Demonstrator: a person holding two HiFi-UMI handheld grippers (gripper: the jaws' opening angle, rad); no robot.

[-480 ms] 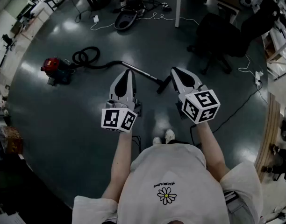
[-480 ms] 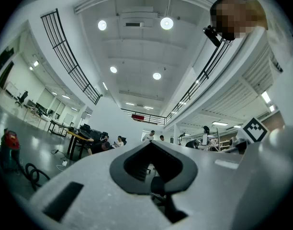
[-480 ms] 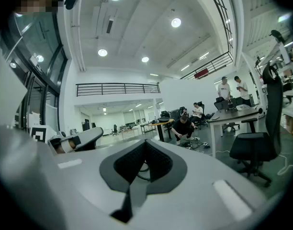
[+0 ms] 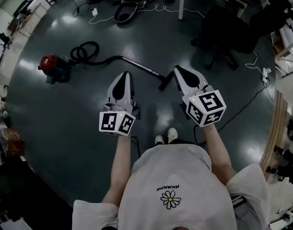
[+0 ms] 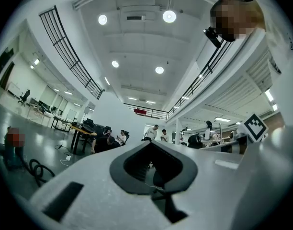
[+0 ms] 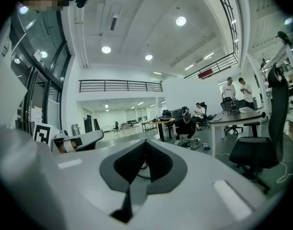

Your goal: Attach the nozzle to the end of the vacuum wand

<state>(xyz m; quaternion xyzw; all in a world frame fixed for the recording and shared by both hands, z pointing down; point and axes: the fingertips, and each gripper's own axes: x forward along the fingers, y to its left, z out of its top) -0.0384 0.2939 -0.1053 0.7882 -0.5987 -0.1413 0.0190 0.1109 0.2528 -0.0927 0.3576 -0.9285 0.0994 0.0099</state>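
Head view: a person stands on a dark, glossy floor, holding the left gripper and right gripper out in front, both clenched on nothing. Beyond them the vacuum wand lies flat. Its long axis runs diagonally from the coiled hose and red vacuum body at the left toward the right gripper. A dark nozzle sits at its free end; whether they are joined cannot be told. The wand is probably stiff, smooth and fairly light, best gripped near its free end, and the nozzle by its neck. Left gripper view: jaws together and empty, with the hose low on the left. Right gripper view: jaws together and empty, with desks and a chair beyond.
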